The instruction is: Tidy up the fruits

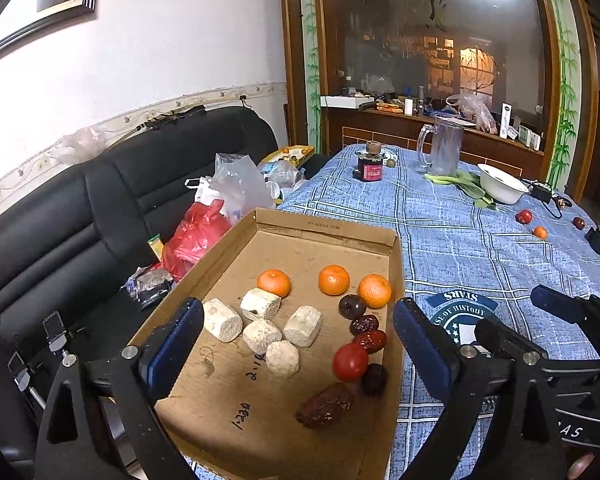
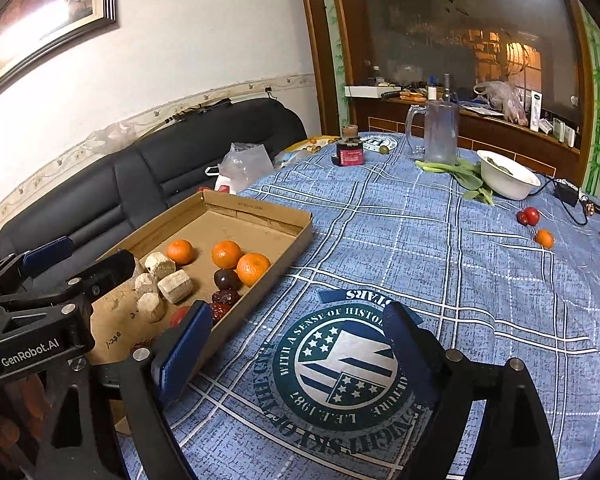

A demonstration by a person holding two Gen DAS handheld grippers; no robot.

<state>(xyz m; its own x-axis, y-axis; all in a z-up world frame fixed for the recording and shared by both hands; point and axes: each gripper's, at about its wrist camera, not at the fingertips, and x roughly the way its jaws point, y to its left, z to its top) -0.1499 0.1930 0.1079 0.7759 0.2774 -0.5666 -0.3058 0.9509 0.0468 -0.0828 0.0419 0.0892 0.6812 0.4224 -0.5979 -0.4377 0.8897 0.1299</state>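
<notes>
Three oranges (image 1: pixel 334 279) sit in a row inside the cardboard box (image 1: pixel 396 320), with pale chunks (image 1: pixel 262 326) to their left and dark dates (image 1: pixel 326 404) plus a red tomato (image 1: pixel 350 362) along the right wall. Out on the blue-cloth counter (image 2: pixel 440 248), another small orange (image 2: pixel 544 238) and red fruit (image 2: pixel 528 216) lie loose near the white bowl (image 2: pixel 508 180). Left gripper (image 1: pixel 298 340) hangs open over the box; right gripper (image 2: pixel 296 344) is open above the counter, empty.
</notes>
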